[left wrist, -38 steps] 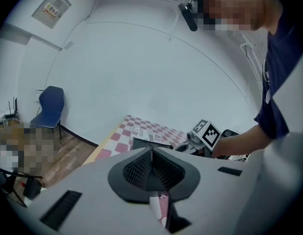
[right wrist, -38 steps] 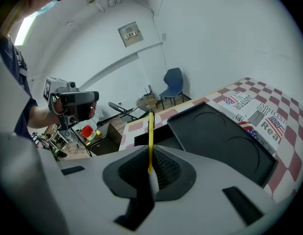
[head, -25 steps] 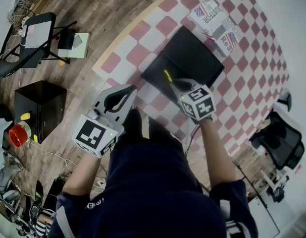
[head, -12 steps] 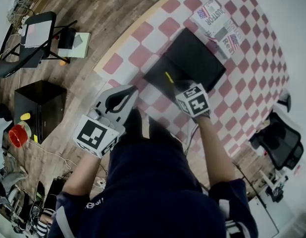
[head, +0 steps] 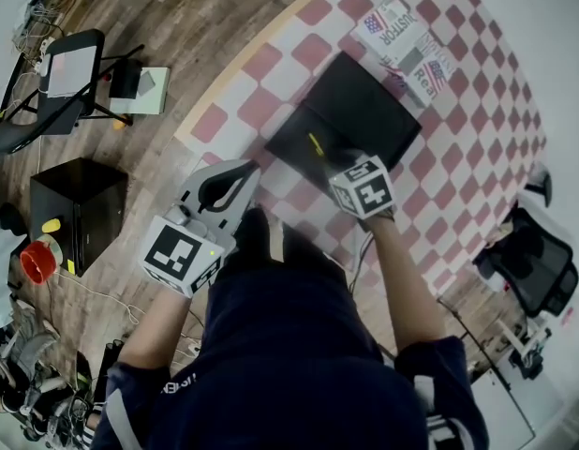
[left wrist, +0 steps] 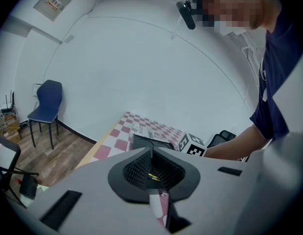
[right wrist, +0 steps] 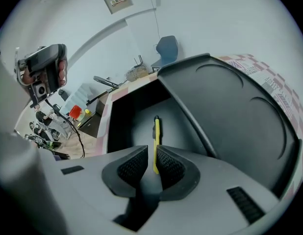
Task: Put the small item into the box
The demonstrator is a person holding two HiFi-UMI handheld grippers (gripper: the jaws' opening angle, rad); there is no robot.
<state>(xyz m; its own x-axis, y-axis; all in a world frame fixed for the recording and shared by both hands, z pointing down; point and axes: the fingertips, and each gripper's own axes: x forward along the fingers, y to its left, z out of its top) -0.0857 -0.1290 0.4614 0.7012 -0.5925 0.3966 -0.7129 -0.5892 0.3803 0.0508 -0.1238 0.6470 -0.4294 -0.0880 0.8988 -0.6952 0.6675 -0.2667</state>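
Red and white checked cloth covered the table (head: pixel 477 129), which stood on a wooden floor (head: pixel 191 26) before a plain white wall. On the cloth, close to the table's near edge, a black box (head: pixel 291 154) lay open. Its lid (head: pixel 364 106) was folded back flat on the far side. Some printed sheets (head: pixel 407 40) lay just beyond the lid.

The small item, a yellow pen (head: pixel 315 144), was inside the box, over its dark bottom, and it pointed away from the person. The right gripper (head: pixel 336 160) was at the near wall of the box. In the right gripper view its jaws stood a little apart, and the near end of the pen (right wrist: pixel 155 141) was in the gap of that gripper (right wrist: pixel 155 152). The pen lay against one pad, and a thin slit showed on the other side. I saw no firm pinch.

The left gripper (head: pixel 246 170) was held apart from the box, at the table's edge. In the left gripper view the jaws of this gripper (left wrist: pixel 152 153) were pressed together with nothing between them.

A black office chair (head: pixel 533 265) stood past the far side of the table, a black case (head: pixel 69 209) sat on the floor, and a blue chair (left wrist: pixel 46 104) stood by the wall.
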